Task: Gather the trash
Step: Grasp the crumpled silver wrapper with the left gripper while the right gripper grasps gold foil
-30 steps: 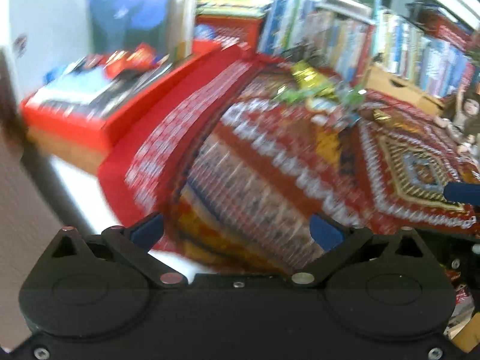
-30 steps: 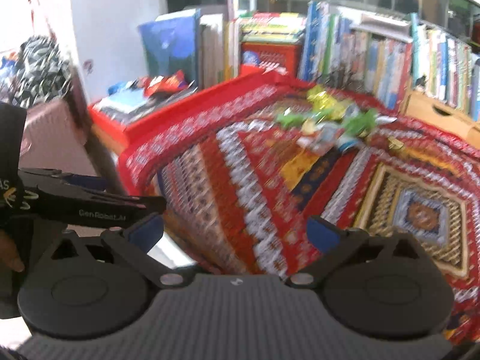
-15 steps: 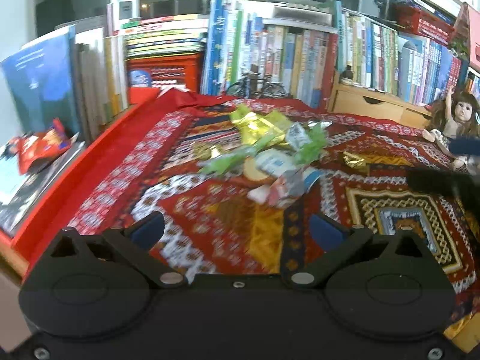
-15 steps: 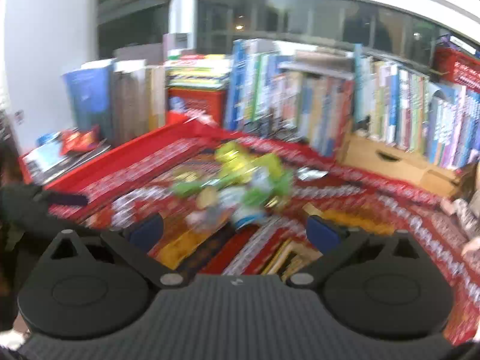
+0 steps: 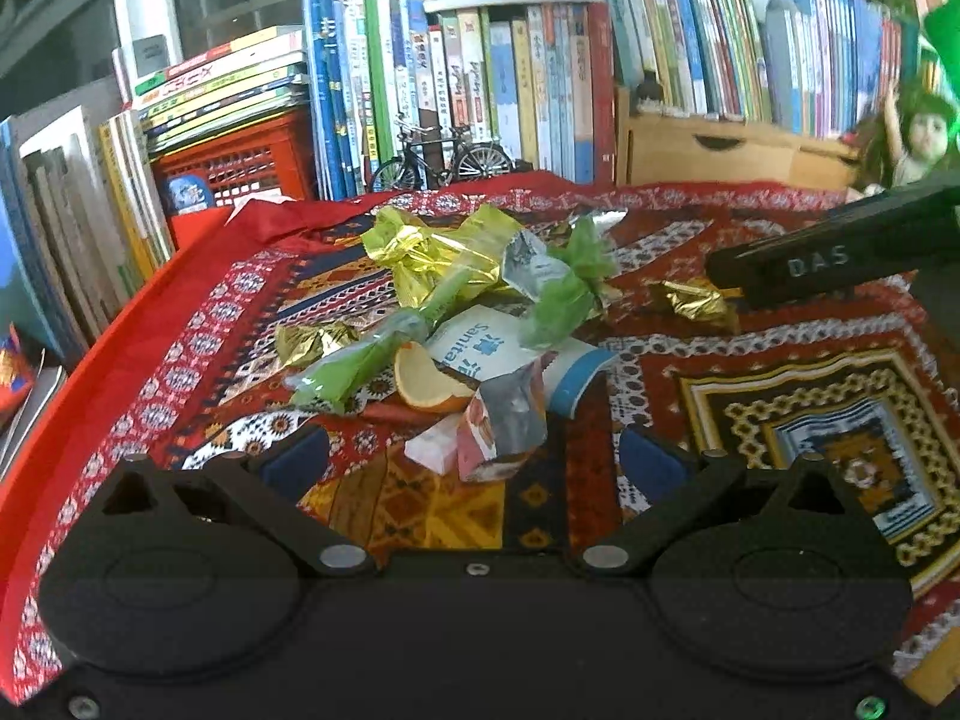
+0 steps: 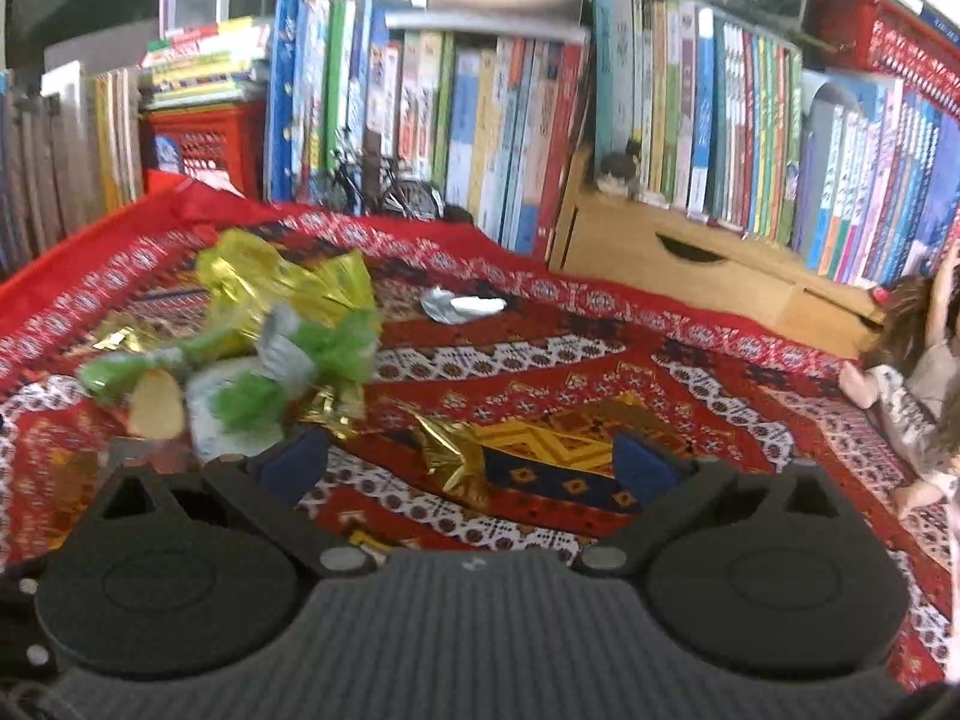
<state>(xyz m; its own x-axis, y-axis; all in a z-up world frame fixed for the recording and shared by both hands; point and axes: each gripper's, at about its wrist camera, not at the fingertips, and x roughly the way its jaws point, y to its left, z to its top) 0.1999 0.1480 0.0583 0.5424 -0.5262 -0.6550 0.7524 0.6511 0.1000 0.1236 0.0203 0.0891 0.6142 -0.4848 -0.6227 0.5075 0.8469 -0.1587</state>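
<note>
Gold foil wrapper (image 6: pixel 453 457) lies between the right gripper's (image 6: pixel 468 462) open fingers on the patterned cloth (image 6: pixel 660 384). Left gripper (image 5: pixel 474 459) fingers also spread wide, facing the wrapper pile (image 5: pixel 468 306).

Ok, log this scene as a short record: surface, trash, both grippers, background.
surface: patterned red cloth
trash: pile of wrappers, orange peel, lone gold wrapper, silver foil scrap
left gripper: open, empty, facing the pile
right gripper: open, empty, gold wrapper just ahead
background: shelved books, toy bicycle, doll
</note>
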